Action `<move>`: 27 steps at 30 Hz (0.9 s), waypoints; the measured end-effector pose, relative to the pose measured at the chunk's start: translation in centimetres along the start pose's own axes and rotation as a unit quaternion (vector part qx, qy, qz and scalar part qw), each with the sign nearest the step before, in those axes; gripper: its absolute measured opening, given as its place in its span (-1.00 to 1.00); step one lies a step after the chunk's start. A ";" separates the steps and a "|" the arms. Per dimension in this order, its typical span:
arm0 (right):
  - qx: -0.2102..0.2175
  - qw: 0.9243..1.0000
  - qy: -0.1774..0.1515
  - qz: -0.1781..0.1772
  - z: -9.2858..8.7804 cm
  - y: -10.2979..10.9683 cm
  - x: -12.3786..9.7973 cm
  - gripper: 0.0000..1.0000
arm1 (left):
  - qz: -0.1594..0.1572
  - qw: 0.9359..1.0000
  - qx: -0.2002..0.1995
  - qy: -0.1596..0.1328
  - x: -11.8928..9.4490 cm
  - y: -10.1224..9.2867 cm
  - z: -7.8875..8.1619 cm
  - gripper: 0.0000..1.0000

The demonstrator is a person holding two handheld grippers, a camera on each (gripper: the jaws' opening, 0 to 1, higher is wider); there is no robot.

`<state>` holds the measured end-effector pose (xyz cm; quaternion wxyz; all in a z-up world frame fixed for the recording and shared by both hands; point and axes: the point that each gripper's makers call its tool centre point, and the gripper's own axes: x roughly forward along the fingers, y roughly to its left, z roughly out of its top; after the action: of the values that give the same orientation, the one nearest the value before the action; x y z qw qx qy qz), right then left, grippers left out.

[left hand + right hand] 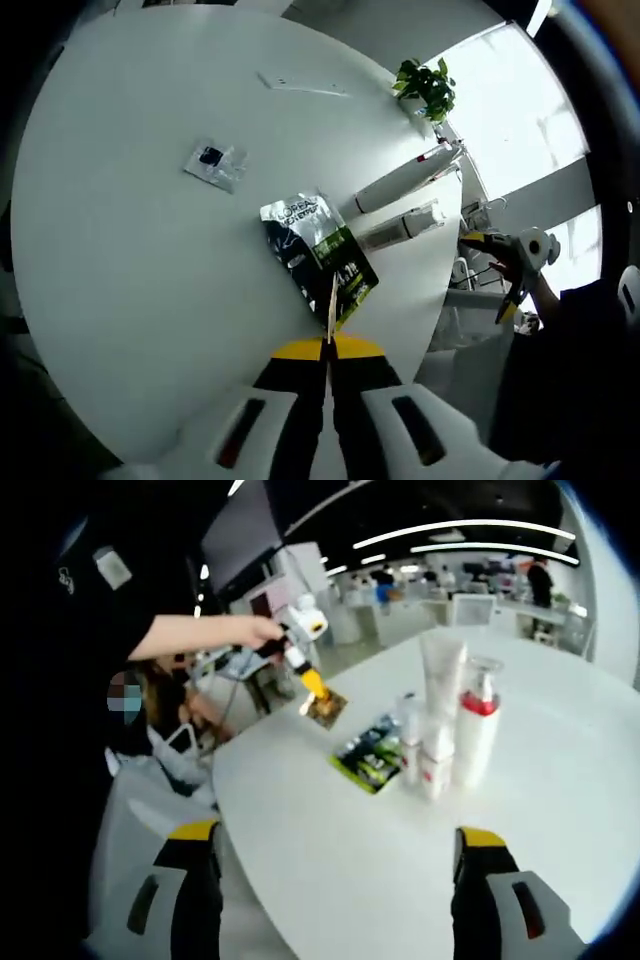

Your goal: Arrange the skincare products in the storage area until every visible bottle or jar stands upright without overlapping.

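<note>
My left gripper (329, 345) is clamping a thin sachet (331, 300) edge-on. My right gripper (335, 865) is hanging wide open, gripping nothing. I'm reading "L'OREAL" on the packet (318, 258).

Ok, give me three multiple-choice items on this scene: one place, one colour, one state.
1. The green packet lies: A) flat on the table beside the bottles; B) in a basket; C) in the right claw.
2. The pump bottle has a band that is: A) blue; B) red; C) green.
3. The right claw is: A) shut on a tube; B) shut on the packet; C) open, empty.
Answers: A, it lies flat by the bottles; B, red shows under the pump; C, its jaws stand wide apart.
</note>
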<state>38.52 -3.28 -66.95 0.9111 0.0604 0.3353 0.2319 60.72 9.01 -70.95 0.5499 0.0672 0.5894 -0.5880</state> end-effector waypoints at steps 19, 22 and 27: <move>0.025 1.000 0.005 -0.005 -1.0 -1.0 0.6 0.96 | -0.010 0.999 -0.044 0.014 2.1 6.0 3.9 -0.99; 0.028 1.000 0.010 -0.007 -1.3 -1.3 0.7 0.96 | -0.003 0.999 -0.041 0.031 2.8 5.6 3.6 -0.99; 0.030 0.999 0.007 -0.010 -1.2 -1.7 0.9 0.95 | -0.010 0.998 -0.050 0.031 3.4 5.8 3.9 -0.99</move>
<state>39.05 -4.42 -68.88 0.9088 0.0834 0.3488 0.2132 65.87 5.79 -75.88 0.5284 0.0523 0.6352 -0.5609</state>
